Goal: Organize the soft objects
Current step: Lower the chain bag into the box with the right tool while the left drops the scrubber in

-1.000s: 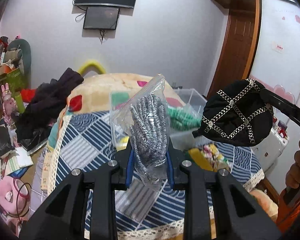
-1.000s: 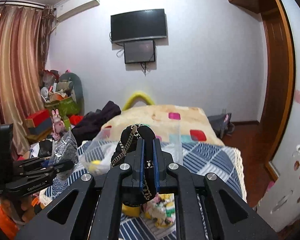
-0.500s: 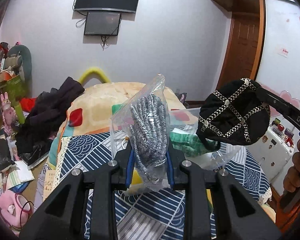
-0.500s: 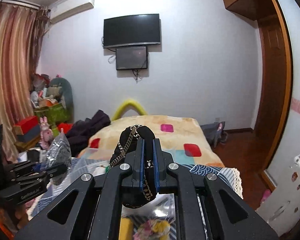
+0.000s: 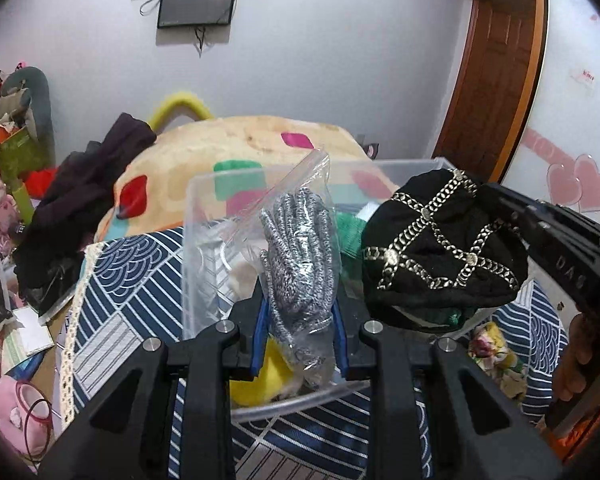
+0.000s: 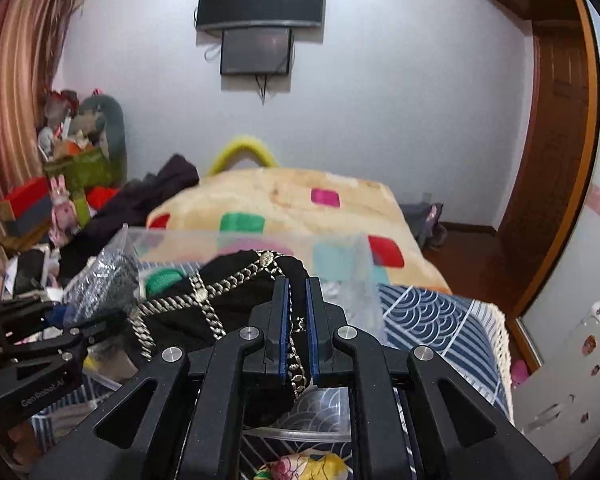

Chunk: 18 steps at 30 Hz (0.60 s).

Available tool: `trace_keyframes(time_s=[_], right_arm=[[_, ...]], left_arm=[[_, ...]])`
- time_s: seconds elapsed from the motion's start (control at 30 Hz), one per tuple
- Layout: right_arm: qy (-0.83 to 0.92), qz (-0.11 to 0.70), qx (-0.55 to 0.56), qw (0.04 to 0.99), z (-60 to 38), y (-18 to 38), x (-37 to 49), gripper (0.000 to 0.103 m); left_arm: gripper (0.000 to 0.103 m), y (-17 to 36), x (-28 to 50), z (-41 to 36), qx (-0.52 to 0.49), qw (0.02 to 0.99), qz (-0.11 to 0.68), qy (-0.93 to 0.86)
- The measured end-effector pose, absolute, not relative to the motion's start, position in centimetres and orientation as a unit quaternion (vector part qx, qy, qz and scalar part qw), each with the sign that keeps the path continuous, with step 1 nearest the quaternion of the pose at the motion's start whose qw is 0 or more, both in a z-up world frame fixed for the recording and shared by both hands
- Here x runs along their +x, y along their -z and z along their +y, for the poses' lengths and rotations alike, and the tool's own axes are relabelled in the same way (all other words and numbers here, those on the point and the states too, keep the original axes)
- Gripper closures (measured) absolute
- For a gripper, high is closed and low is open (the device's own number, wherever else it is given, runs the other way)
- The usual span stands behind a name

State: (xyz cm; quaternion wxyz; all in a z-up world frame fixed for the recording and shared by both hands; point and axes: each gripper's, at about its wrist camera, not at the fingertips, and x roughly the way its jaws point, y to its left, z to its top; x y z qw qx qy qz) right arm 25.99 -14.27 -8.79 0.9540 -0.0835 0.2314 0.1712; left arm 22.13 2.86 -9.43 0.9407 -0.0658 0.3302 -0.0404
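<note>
My left gripper point(image 5: 298, 308) is shut on a clear zip bag holding grey knit gloves point(image 5: 298, 256), held upright over the near side of a clear plastic bin point(image 5: 204, 248). My right gripper point(image 6: 297, 292) is shut on a black cap with gold chain trim point(image 6: 228, 292); the cap also shows in the left wrist view point(image 5: 440, 252), hanging over the bin's right side. A green knit item point(image 5: 348, 228) and a yellow soft item point(image 5: 256, 380) lie inside the bin. The left gripper point(image 6: 40, 332) with its bag point(image 6: 104, 280) shows at the left of the right wrist view.
The bin stands on a blue patterned cloth point(image 5: 132, 272) over a bed with a cream blanket point(image 5: 228, 140). Dark clothes point(image 5: 76, 200) pile at the left. A floral soft item point(image 5: 496, 352) lies right of the bin. Clutter fills the left floor point(image 5: 8, 332). A wooden door point(image 6: 556, 160) stands right.
Both grippers have moved forward and down, closer to the clear bin. The bagged gloves and the black cap now hang over the bin.
</note>
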Motion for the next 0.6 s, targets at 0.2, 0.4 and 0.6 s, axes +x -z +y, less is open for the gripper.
trace_keyframes(time_s=[0.2, 0.4, 0.6], right_arm=[[-0.167, 0.278, -0.102, 0.940, -13.5, 10.4, 27.4, 0.095], [-0.171, 0.294, -0.118, 0.933, -13.4, 10.7, 27.4, 0.090], [-0.177, 0.306, -0.085, 0.932, -14.9, 10.4, 27.4, 0.083]], left_arm=[[0.076, 10.5, 23.0, 2.5, -0.053, 0.939, 0.337, 0.034], [0.056, 10.5, 22.4, 1.9, -0.044, 0.939, 0.339, 0.033], [0.052, 9.7, 21.0, 2.3, -0.053, 0.941, 0.334, 0.036]])
